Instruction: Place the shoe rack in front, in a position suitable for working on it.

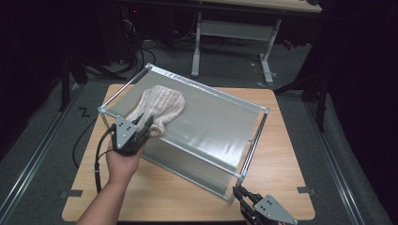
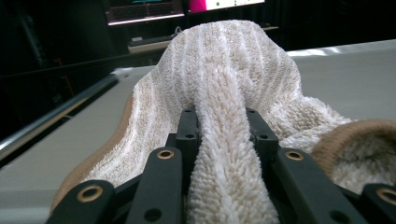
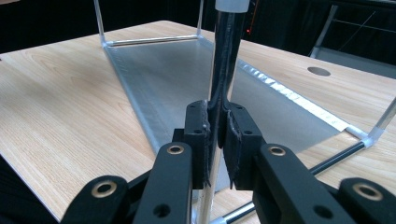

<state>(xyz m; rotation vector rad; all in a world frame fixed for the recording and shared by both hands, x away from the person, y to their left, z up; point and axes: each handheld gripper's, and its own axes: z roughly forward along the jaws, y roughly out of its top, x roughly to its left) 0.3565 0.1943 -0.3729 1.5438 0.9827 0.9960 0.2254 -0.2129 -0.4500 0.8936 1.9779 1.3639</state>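
Note:
A cream ribbed towel (image 1: 159, 104) lies bunched on the top panel of a box-shaped rack (image 1: 211, 131) covered in translucent sheet. My left gripper (image 1: 149, 129), held in a hand at the rack's near left edge, is shut on a fold of the towel (image 2: 224, 140), which runs between the two black jaws. My right gripper (image 1: 240, 193) sits at the rack's near right corner. In the right gripper view its jaws are shut on the upright corner post (image 3: 223, 70) of the rack frame.
The rack stands on a wooden table (image 1: 281, 154) with bare wood to the right and front. A round hole (image 3: 319, 71) marks the tabletop. Behind the table stand a white desk frame (image 1: 234, 33) and cables on the dark floor.

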